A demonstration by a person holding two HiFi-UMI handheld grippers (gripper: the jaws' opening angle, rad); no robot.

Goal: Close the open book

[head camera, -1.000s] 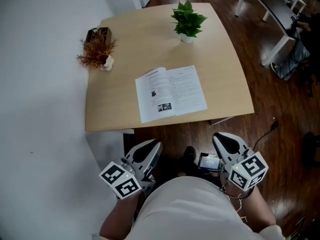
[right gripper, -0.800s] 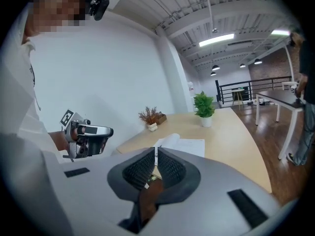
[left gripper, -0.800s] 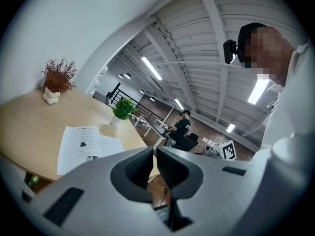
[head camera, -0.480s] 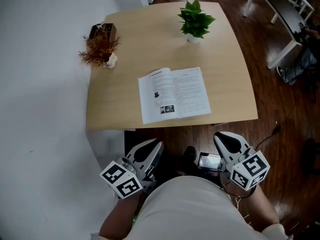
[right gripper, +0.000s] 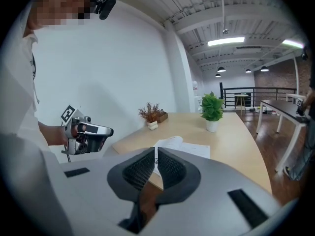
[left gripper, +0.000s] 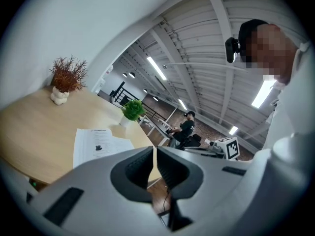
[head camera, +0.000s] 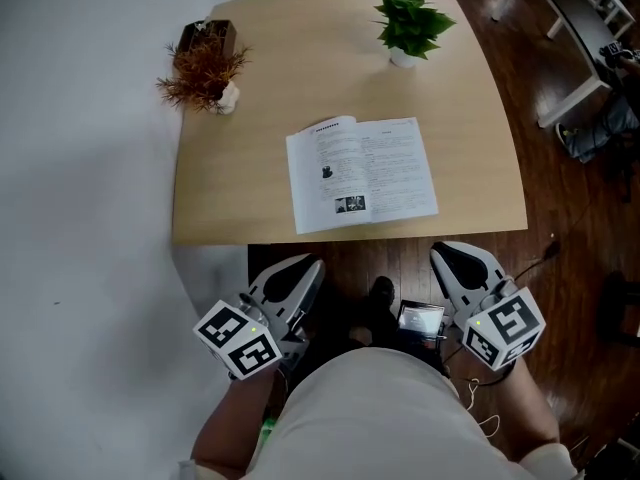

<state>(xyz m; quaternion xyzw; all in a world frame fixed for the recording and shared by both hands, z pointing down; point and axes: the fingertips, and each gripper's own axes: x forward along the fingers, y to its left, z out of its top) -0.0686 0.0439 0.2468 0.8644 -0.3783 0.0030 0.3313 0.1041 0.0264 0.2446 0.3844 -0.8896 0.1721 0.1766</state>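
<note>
An open book [head camera: 362,171] with printed white pages lies flat near the front edge of the light wooden table [head camera: 220,198]. It also shows in the left gripper view as the book [left gripper: 98,145] and in the right gripper view as the book [right gripper: 183,146]. My left gripper [head camera: 302,271] hangs below the table's front edge, left of the book, jaws together and empty. My right gripper [head camera: 450,258] hangs below the edge at the right, jaws together and empty. Both are short of the table, apart from the book.
A green potted plant [head camera: 410,23] stands at the table's far right. A dried reddish plant in a white pot [head camera: 205,76] and a dark box [head camera: 208,36] sit at the far left. A white wall runs along the left; a white bench [head camera: 560,28] stands at right.
The table and book have drifted toward the right and slightly nearer in the head view. Both grippers keep their places low in the picture, jaws unchanged.
</note>
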